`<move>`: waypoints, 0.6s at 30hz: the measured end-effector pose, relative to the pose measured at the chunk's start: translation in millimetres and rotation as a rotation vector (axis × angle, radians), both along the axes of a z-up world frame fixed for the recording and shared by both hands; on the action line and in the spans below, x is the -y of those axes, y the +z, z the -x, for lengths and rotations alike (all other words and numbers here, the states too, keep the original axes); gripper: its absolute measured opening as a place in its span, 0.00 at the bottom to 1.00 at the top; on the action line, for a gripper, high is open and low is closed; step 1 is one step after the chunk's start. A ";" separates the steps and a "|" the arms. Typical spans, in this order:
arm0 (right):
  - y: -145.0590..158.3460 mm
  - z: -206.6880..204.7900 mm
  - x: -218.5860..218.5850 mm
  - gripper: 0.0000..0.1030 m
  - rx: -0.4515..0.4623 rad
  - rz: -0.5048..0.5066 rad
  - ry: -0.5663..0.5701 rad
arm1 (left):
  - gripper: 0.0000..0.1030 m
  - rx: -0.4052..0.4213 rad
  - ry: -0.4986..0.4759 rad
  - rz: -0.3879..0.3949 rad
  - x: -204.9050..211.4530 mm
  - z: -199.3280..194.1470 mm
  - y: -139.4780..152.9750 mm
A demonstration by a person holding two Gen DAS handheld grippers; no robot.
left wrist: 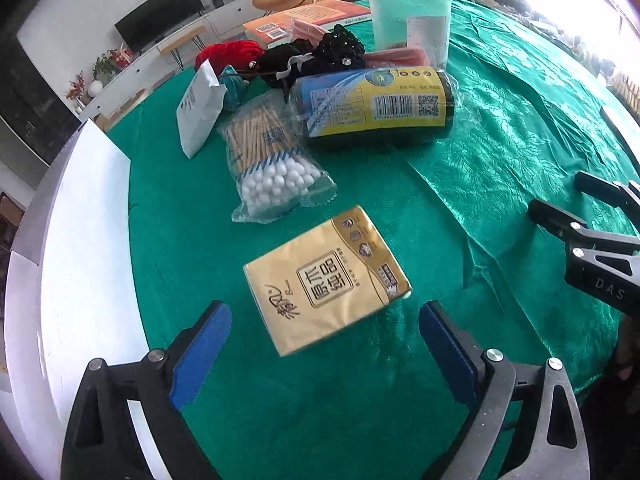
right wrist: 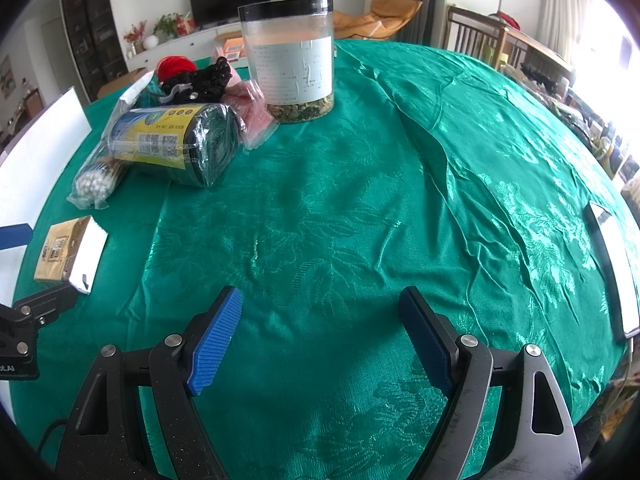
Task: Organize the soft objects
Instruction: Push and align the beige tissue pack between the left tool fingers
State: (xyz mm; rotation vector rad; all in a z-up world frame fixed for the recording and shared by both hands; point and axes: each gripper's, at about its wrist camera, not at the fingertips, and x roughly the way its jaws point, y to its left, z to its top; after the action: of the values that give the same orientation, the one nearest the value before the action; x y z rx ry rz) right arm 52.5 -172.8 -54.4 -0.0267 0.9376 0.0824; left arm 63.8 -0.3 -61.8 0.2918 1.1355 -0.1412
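Left gripper (left wrist: 324,344) spread wide, nothing between pads. Tissue pack (left wrist: 326,278) flat on green cloth (left wrist: 500,128), dead ahead at 12 o'clock, just beyond fingertips; long axis slanted toward 1 o'clock. Left hand clearly nearer. Right gripper (right wrist: 322,336) also spread, empty, over bare cloth; pack sits off at its 10 o'clock. Beyond pack, 12 o'clock: cotton swab bag (left wrist: 272,168), then bag roll (left wrist: 374,106).

We read "原木纯品" on the gold tissue pack (left wrist: 326,280), and "DAS" on the right gripper (left wrist: 576,204). The roll's (left wrist: 376,106) label shows a barcode and QR code.
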 end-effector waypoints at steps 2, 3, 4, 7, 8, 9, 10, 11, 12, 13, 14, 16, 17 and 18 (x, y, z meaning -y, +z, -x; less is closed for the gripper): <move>0.0 0.0 0.0 0.81 0.000 0.000 0.000 | 0.92 -0.015 -0.014 0.023 -1.0 5.3 3.1; 0.0 0.0 0.1 0.81 0.000 0.000 0.000 | 0.92 -0.009 -0.020 0.029 -1.0 6.4 7.2; 0.1 0.1 -0.1 0.81 0.000 0.000 0.000 | 0.92 0.005 -0.024 0.032 -1.2 6.3 12.2; 0.0 0.0 0.0 0.81 0.000 0.000 0.000 | 0.92 0.060 -0.026 0.047 -4.5 -1.2 28.1; 0.1 0.0 0.0 0.81 0.000 0.000 0.000 | 0.92 0.069 -0.024 0.059 -5.9 -6.3 30.7; 0.0 0.0 0.1 0.81 0.000 0.000 0.000 | 0.93 0.071 -0.020 0.067 -6.3 -12.2 30.6; 0.1 0.0 0.0 0.81 0.000 0.000 0.000 | 0.93 0.065 -0.010 0.069 -7.1 -18.7 28.1; 0.1 0.0 0.1 0.81 0.000 0.000 0.000 | 0.93 0.054 0.004 0.068 -8.2 -25.5 22.9; 0.1 0.0 0.0 0.81 0.000 0.000 0.000 | 0.93 0.037 0.020 0.070 -9.2 -32.3 15.5; 0.1 0.0 -0.1 0.81 0.000 0.000 0.000 | 0.93 0.018 0.034 0.072 -9.8 -38.4 7.1; 0.0 0.0 0.1 0.81 0.000 0.000 0.000 | 0.93 0.004 0.041 0.077 -9.1 -42.9 -0.4; 0.1 0.0 0.1 0.81 0.000 0.000 0.000 | 0.93 -0.036 0.040 0.095 -7.8 -47.0 -14.6; 0.1 0.0 0.0 0.81 0.000 0.000 0.000 | 0.93 -0.058 0.036 0.108 -6.9 -46.3 -19.0; 0.2 0.0 0.1 0.81 0.000 0.000 0.000 | 0.93 -0.075 0.026 0.121 -6.0 -44.2 -21.2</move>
State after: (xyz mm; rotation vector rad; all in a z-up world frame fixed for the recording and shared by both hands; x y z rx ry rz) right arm 52.5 -172.9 -54.2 -0.0265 0.9374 0.0827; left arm 108.0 5.7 -83.0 0.1647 1.1997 -0.1984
